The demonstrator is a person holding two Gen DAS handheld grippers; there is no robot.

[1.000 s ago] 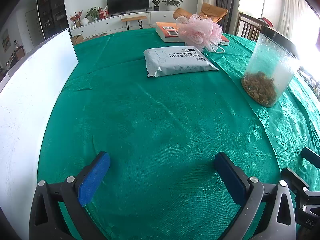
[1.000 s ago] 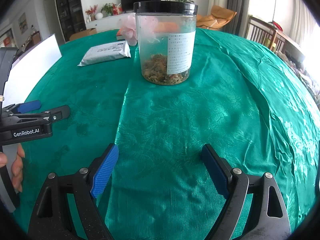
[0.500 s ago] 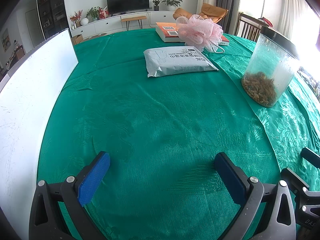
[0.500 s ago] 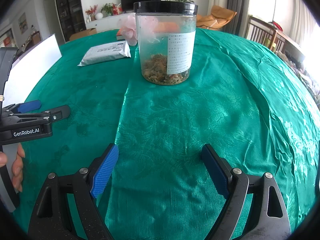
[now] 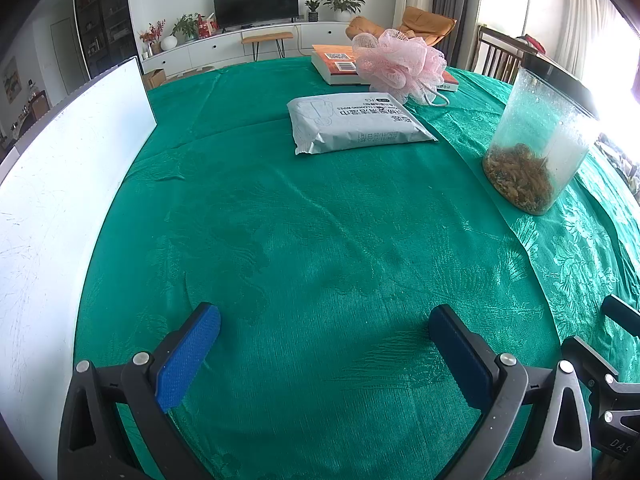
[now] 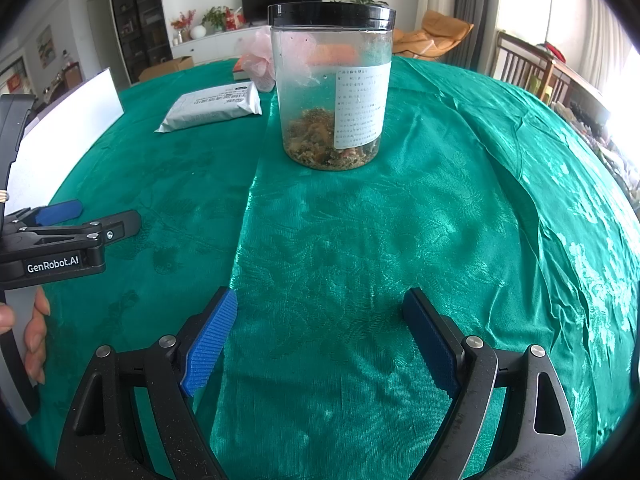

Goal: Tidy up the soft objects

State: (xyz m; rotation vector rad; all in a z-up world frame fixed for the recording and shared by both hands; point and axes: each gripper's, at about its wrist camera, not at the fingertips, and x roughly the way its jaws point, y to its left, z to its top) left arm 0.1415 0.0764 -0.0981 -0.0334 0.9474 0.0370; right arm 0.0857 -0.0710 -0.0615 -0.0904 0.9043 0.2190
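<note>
While both the left gripper [image 5: 324, 340] and right gripper [image 6: 318, 330] hover spread apart and empty over the green tablecloth [image 5: 320, 220], the pink bath pouf [image 5: 400, 64] sits far off, touching the wipes packet [image 5: 356, 122], left of the lidded jar [image 6: 332, 88].

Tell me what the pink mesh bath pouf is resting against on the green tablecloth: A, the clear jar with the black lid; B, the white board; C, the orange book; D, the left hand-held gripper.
C: in the left wrist view the pink mesh bath pouf sits up against and partly over the orange book, well clear of the clear jar and the white board.
</note>
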